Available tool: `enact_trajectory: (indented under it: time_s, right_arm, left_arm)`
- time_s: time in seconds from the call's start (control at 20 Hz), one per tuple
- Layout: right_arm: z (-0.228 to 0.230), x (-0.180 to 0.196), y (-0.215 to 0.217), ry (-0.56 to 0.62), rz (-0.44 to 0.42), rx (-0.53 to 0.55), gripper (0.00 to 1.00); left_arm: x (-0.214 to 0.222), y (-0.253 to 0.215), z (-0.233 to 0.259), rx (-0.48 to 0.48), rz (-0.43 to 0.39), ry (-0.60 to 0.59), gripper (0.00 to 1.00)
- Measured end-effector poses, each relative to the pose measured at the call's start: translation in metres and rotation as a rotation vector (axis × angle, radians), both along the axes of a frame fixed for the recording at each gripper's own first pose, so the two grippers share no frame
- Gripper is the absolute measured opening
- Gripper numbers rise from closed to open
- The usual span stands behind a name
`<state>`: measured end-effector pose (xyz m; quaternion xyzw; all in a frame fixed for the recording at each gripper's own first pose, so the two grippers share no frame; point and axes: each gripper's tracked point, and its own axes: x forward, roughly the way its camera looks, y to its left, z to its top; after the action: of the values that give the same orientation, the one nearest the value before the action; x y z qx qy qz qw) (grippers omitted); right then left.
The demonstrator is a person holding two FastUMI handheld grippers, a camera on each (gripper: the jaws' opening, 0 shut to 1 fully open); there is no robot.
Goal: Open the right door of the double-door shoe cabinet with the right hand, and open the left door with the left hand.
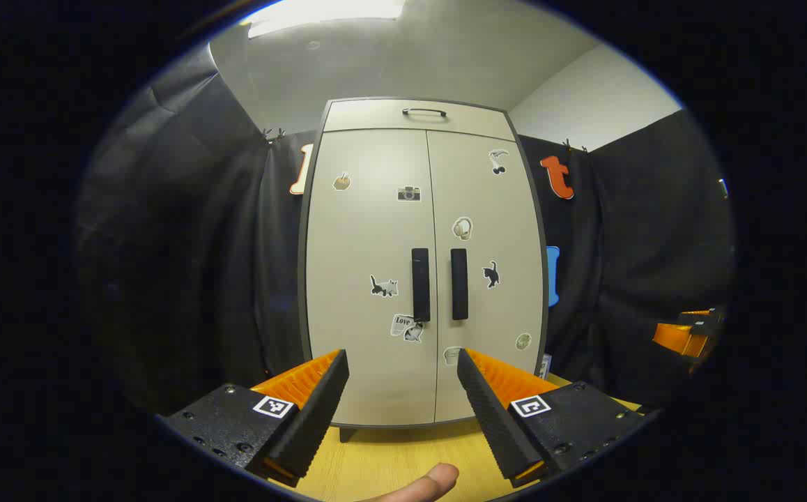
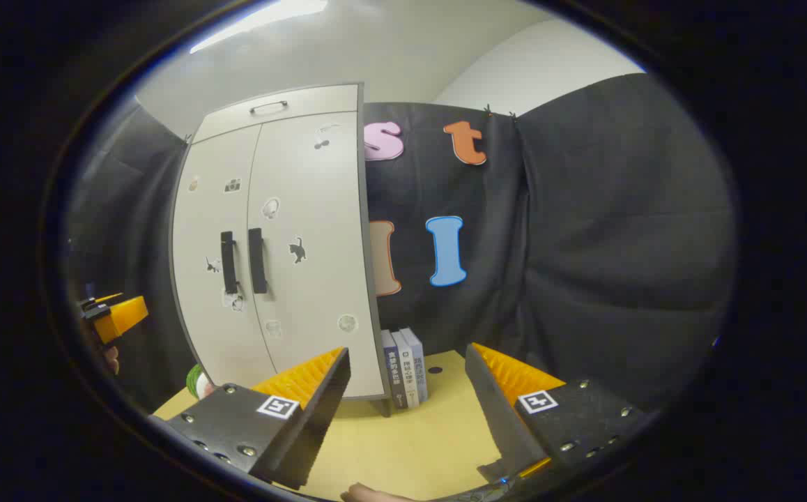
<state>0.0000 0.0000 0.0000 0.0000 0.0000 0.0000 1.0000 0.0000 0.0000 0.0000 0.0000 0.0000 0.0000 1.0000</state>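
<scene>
A beige double-door shoe cabinet (image 1: 369, 230) (image 2: 320, 244) stands on the wooden table, both doors closed, with stickers on them. Two black vertical handles sit side by side at the middle seam: the left handle (image 1: 420, 284) (image 2: 228, 261) and the right handle (image 1: 459, 284) (image 2: 258, 260). My left gripper (image 1: 402, 362) is open, facing the doors squarely and some way short of the handles. My right gripper (image 2: 407, 359) is open too, off to the cabinet's right and pointing past its side edge. The right gripper (image 1: 686, 335) shows far right in the left gripper view, the left gripper (image 2: 114, 314) far left in the right gripper view.
The cabinet rests on a light wooden table (image 1: 403, 460) (image 2: 417, 439). A few books (image 2: 405, 366) stand upright against the cabinet's right side. A small green object (image 2: 197, 382) lies by the cabinet's front foot. Black cloth walls close in on both sides. A drawer handle (image 1: 424, 111) tops the cabinet.
</scene>
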Motion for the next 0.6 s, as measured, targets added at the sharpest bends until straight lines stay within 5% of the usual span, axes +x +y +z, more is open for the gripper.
enact_trajectory:
  time_s: [0.6]
  right_arm:
    - [0.0012, -0.005, 0.0037, -0.028, 0.005, -0.033, 0.98]
  left_arm:
    - [0.0013, 0.0049, -0.0077, -0.038, -0.004, 0.0, 0.98]
